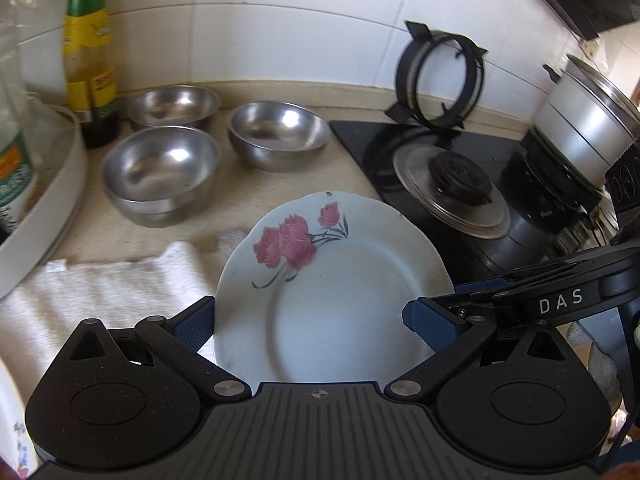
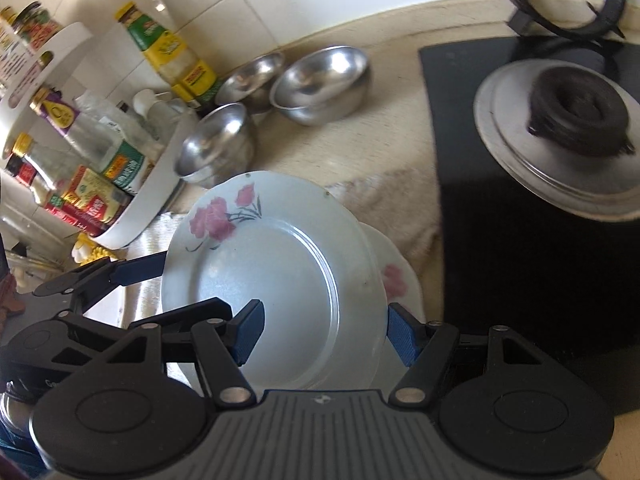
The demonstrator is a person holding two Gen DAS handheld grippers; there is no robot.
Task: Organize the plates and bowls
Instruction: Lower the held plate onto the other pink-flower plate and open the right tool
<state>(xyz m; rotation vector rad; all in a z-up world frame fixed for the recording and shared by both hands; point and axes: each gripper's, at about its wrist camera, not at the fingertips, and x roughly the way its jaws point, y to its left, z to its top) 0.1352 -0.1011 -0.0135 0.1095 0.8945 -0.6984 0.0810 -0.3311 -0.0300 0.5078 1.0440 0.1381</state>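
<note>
Holding the flowered plate (image 1: 344,280) between them, the two grippers meet over its near half. The left gripper (image 1: 314,326) has its fingers (image 1: 196,324) partly spread, one blue pad against the plate's left edge and the other against its right edge, so the plate is clamped across its near part. The right gripper (image 2: 326,334) is spread to a similar width. One of its pads lies on the plate's inner face and the other presses the outer rim. The plate is empty and tilts up away from the fingers.

Under the plate, just past the right gripper's outer pad, the scalloped rim of a second plate (image 2: 400,276) shows, also flowered. A white towel (image 1: 100,292) lies on the counter beside and beyond the left gripper's fingers.

Well past the fingertips stand three steel bowls, all upright and empty. These are the near bowl (image 1: 160,168), the rear bowl (image 1: 176,106) behind it, and the side bowl (image 1: 280,132) toward the stove. Left of the fingers a round white tray (image 2: 132,216) holds a crowd of sauce bottles (image 2: 120,160). One tall bottle (image 1: 90,60) stands outside it, by the rear bowl. Off to the right a lidded pot (image 1: 580,120) sits on the stove; what it holds is hidden.
</note>
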